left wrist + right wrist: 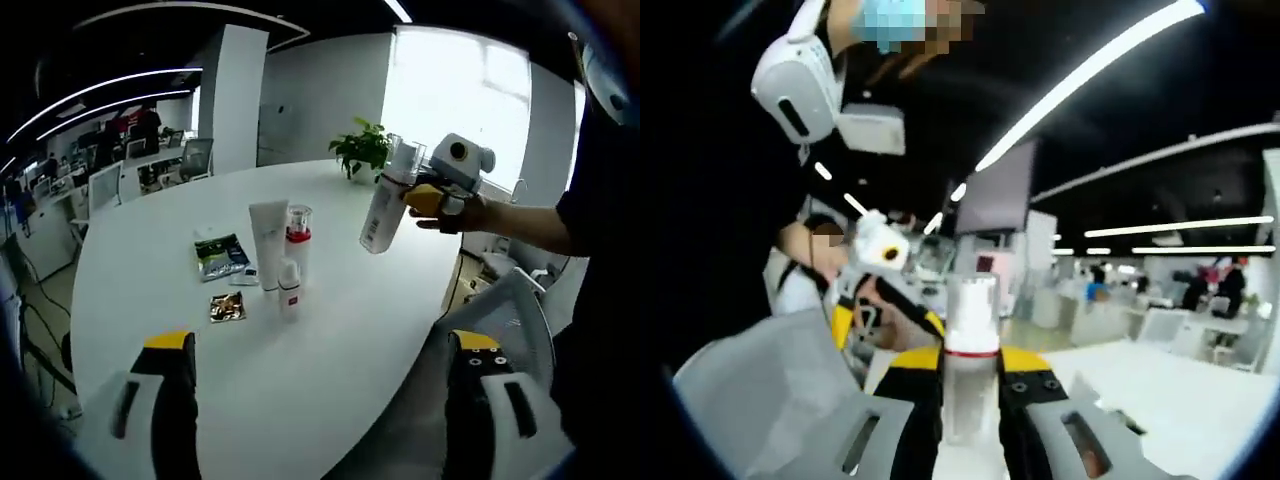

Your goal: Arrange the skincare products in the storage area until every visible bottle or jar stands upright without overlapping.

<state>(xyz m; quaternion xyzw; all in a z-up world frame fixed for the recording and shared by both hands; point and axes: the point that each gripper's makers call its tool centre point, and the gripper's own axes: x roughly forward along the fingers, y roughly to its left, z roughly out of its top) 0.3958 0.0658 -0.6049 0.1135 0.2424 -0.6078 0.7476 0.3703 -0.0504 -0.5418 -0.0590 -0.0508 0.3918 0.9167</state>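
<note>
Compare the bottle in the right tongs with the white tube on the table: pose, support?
The bottle hangs tilted in the air, clamped by the right tongs; the white tube stands upright on the table, untouched. The bottle looks clear with a label; the tube is opaque white. Both are tall and slim.

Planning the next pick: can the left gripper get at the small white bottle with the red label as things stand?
Probably yes. The left gripper is open, and bare table lies between it and the small white bottle, which stands nearest, ahead of the white tube.
</note>
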